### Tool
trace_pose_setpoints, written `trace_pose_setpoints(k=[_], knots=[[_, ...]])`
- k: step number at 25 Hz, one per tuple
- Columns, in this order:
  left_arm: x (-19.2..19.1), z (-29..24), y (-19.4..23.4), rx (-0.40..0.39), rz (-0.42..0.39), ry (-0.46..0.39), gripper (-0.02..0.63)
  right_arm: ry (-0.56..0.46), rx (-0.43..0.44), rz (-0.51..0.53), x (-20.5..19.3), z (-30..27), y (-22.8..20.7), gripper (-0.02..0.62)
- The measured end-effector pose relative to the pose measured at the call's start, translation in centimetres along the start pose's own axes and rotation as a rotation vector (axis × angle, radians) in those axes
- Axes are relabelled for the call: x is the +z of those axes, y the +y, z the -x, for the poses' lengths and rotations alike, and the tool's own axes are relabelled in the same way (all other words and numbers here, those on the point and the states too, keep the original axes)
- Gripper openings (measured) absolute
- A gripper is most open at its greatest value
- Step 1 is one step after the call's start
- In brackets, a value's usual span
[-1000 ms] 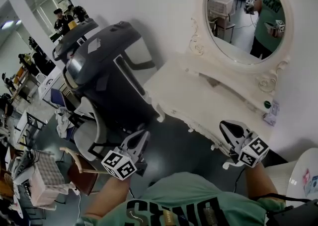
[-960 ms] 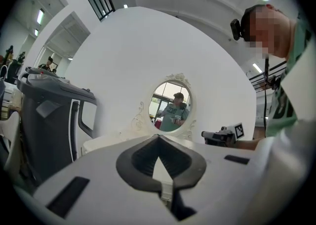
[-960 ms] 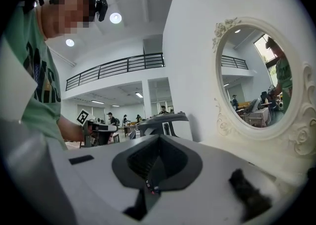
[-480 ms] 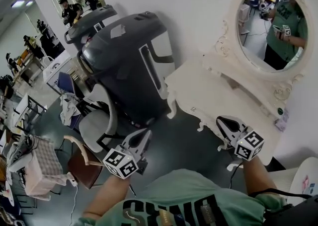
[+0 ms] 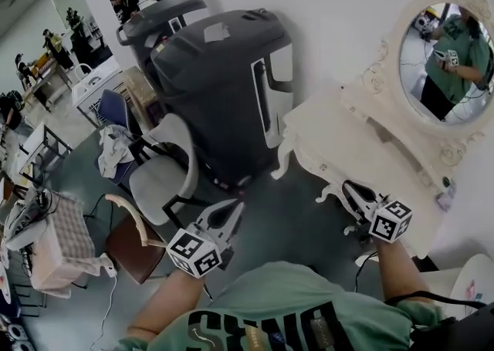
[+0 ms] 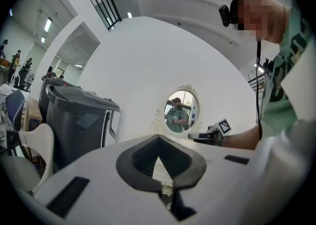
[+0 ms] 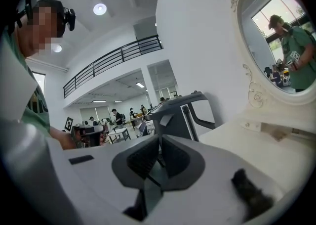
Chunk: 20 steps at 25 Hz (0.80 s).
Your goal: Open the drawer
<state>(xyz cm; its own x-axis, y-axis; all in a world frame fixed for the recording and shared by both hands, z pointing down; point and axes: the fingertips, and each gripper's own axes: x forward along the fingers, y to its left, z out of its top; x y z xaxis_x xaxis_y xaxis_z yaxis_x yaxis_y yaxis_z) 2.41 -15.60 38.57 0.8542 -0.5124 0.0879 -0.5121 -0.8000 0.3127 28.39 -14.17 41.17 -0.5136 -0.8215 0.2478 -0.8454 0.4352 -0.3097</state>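
Note:
A white carved dressing table (image 5: 332, 137) with an oval mirror (image 5: 444, 60) stands at the right against the wall. Its front edge, where a drawer would sit, is seen only edge-on. A dark slot (image 7: 286, 132) shows in the low shelf under the mirror. My right gripper (image 5: 349, 187) is shut and empty, its tip just off the table's front edge. In the right gripper view the shut pads (image 7: 159, 139) point along the table top (image 7: 256, 155). My left gripper (image 5: 234, 209) is shut on nothing over the floor, left of the table. Its jaw tips (image 6: 158, 137) meet, aimed toward the mirror (image 6: 181, 112).
A big dark grey machine (image 5: 224, 79) stands just left of the table, with a second one behind it. A white chair (image 5: 158, 176) and a brown chair (image 5: 127, 245) stand on the grey floor at the left. Desks and people fill the far left.
Both grippers have travelled toward the dressing table, staying shut. The right gripper's tip now lies close to the table's front edge, and the table and grey machine look nearer.

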Motion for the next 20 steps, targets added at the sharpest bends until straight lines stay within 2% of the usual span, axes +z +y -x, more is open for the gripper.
trace_pose_setpoints(k=[4,8,12,16,20], knots=[[-0.7,1.6,1.6,0.018,0.006,0.002,0.000,0.023,-0.011,-0.050,-1.0,-1.9,-0.7,0.011],[-2.0,1.0,2.6,0.060,0.024,0.022,0.000,0.053,0.000,-0.129,-2.7,-3.2,-3.0,0.022],[-3.1,-2.8,2.7,0.117,0.034,0.040,0.000,0.110,0.057,-0.186,-4.5,-4.8,-7.0,0.052],[-4.8,-7.4,2.3,0.182,0.092,0.061,0.000,0.202,0.134,-0.255,-7.6,-7.0,-10.9,0.081],[-6.7,-10.4,1.8,0.212,0.128,0.110,0.000,0.275,0.134,-0.374,-11.1,-9.2,-14.4,0.097]])
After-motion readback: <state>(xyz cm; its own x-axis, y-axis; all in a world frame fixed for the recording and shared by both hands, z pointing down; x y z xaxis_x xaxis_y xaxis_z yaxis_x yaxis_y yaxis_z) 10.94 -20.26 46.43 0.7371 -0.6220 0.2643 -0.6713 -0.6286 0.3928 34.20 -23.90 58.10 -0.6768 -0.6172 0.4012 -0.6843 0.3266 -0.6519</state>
